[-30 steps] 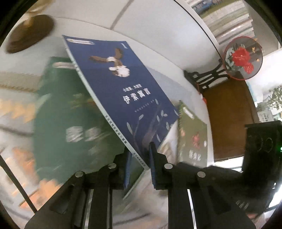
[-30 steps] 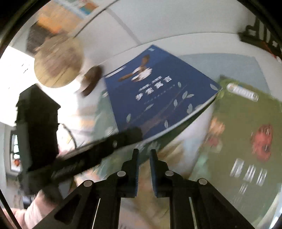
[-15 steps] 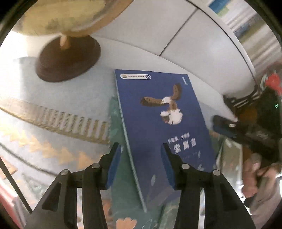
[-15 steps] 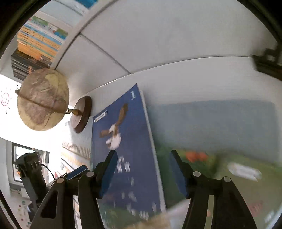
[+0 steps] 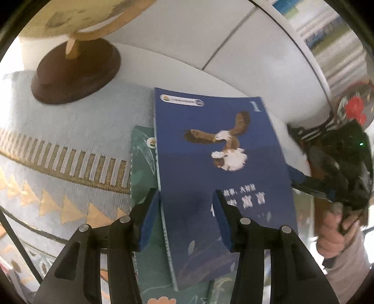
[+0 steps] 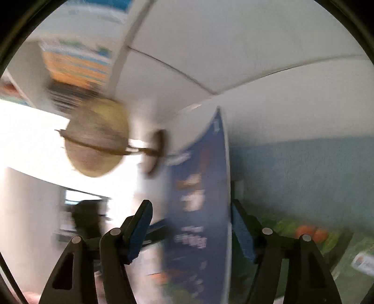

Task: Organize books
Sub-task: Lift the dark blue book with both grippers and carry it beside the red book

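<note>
I hold one gripper in each hand. My left gripper [image 5: 187,215] has its jaws apart. They have just opened, and now they stay as they are. The blue book [image 5: 222,177] lies below them, and the pads do not press on it. My right gripper [image 6: 190,230] has its jaws wide apart too, and they have just been opening more. The blue book's long edge [image 6: 225,187] shows between them, but I cannot see the pads squeeze it.

The blue book lies flat on the tabletop [image 5: 177,67], on top of a green book [image 5: 142,163]. The green one peeks out on the left side and at the near end. The stack sits partly on a pale blue cloth [image 5: 70,131] with gold shapes.

I think the blue book is thin and light, with a soft cover. It would bend and droop if I took it by one corner. The cover looks smooth, so it may slip. I would take it at the middle of a long edge, near the spine, one jaw above and one below. It is not likely to break, but pages could crease.

I count one blue book and one green book under it. My right view shows another green cover [image 6: 327,243] lying to the side; I cannot tell if it is the same one. There is one globe [image 5: 77,18] on a brown stand [image 5: 74,72], and one red flower fan [image 5: 355,110].
</note>
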The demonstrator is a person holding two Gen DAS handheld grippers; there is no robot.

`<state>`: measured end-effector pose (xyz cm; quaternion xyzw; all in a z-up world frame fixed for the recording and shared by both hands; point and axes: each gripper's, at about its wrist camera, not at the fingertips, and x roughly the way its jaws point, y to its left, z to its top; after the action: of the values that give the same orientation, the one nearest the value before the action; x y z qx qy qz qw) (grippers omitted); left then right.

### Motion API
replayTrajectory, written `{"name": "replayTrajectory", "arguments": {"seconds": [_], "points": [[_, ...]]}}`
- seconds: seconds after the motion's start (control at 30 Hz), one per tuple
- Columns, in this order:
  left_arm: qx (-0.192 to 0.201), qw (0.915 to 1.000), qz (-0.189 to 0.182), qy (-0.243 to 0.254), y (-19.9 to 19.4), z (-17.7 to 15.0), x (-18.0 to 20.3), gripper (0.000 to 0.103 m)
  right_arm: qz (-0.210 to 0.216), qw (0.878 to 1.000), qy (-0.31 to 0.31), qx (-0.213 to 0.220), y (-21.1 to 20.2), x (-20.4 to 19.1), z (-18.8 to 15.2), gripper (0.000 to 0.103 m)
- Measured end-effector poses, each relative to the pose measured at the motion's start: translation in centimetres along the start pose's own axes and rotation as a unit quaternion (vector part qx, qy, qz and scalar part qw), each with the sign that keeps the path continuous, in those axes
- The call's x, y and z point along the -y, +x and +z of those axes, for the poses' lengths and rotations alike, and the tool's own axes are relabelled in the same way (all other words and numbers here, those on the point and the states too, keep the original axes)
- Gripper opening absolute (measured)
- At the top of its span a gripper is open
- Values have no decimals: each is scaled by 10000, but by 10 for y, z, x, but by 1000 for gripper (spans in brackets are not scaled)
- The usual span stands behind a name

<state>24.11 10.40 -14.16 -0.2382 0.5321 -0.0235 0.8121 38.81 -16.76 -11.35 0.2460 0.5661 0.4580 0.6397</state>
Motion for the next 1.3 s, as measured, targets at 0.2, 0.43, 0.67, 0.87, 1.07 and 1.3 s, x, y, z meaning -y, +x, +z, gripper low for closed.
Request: {"name": "replayTrajectory", "arguments": {"seconds": [0.2, 0.43, 0.67, 0.87, 1.07, 1.3], "points": [[-97, 9987, 380, 325, 4, -1, 15, 43, -358, 9973, 69, -634, 11, 7, -47, 52], [-347, 9956, -855, 147, -13, -26, 5, 43, -1488, 9885, -148, 214, -13, 0, -74, 12], [-138, 9899, -1349, 401, -40, -44, 16, 43, -1491, 9885, 5, 256, -27, -8, -93, 9], [-168, 9789, -2031, -168, -29, -44, 1, 43, -1635, 9855, 294, 344, -30, 4, -109, 9], [-431, 9903, -1269, 368, 2, -48, 31, 32, -1512, 9865, 446, 445, -29, 16, -115, 12], [-514, 9916, -538, 1056, -8, -49, 48, 24, -1763, 9833, 175, 414, -29, 1, -115, 12]]}}
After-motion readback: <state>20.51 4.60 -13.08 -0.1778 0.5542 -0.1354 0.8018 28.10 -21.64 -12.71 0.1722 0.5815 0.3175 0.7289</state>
